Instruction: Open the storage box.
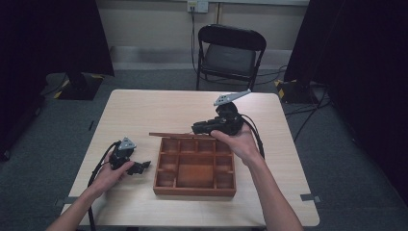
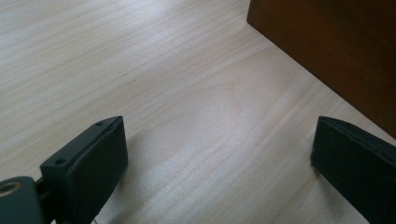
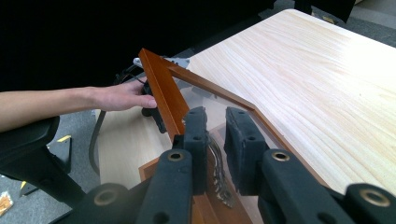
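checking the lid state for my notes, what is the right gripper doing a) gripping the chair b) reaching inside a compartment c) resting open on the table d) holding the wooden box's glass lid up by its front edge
d: the right gripper is shut on the front frame of the lid, by its metal clasp, and holds it raised over the wooden box.
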A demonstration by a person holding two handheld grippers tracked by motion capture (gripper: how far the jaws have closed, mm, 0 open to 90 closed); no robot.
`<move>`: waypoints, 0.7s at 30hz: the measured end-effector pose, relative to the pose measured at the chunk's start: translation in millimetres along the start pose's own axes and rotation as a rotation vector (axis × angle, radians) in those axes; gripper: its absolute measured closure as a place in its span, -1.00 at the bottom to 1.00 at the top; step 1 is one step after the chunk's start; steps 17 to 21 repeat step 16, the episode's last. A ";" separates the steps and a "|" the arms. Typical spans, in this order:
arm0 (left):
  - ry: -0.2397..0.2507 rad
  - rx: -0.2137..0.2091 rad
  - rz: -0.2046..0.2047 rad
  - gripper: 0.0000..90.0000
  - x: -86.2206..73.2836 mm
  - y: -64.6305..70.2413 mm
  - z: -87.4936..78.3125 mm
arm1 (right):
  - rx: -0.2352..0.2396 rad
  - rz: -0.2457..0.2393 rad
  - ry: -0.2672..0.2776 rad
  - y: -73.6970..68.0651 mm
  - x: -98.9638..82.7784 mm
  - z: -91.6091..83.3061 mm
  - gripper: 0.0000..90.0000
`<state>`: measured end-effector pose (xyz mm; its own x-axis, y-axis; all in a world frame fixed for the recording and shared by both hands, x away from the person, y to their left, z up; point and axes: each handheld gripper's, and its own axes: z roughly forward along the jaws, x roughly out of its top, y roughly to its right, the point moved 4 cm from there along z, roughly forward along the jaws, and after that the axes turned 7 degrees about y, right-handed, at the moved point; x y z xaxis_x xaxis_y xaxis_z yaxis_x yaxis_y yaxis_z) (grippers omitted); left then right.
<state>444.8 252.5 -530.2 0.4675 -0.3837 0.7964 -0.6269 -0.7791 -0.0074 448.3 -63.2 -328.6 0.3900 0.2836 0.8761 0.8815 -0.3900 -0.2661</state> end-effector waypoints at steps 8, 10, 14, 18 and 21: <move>0.002 -0.001 -0.001 -0.93 0.0 0.1 0.1 | 0.000 -0.001 -0.001 -0.3 -0.1 0.0 0.76; -0.001 0.000 0.004 -0.93 0.1 -0.3 -0.1 | 0.000 -0.001 -0.001 -0.2 -0.2 0.0 0.76; 0.000 -0.001 -0.001 -0.93 0.0 0.0 0.0 | 0.004 -0.002 -0.001 0.1 -0.4 -0.1 0.76; 0.000 -0.001 -0.001 -0.93 0.0 0.0 0.0 | 0.004 -0.002 0.001 0.3 -0.3 0.0 0.76; 0.000 -0.001 -0.001 -0.93 0.0 0.0 0.0 | 0.004 -0.002 0.001 0.3 -0.3 0.0 0.76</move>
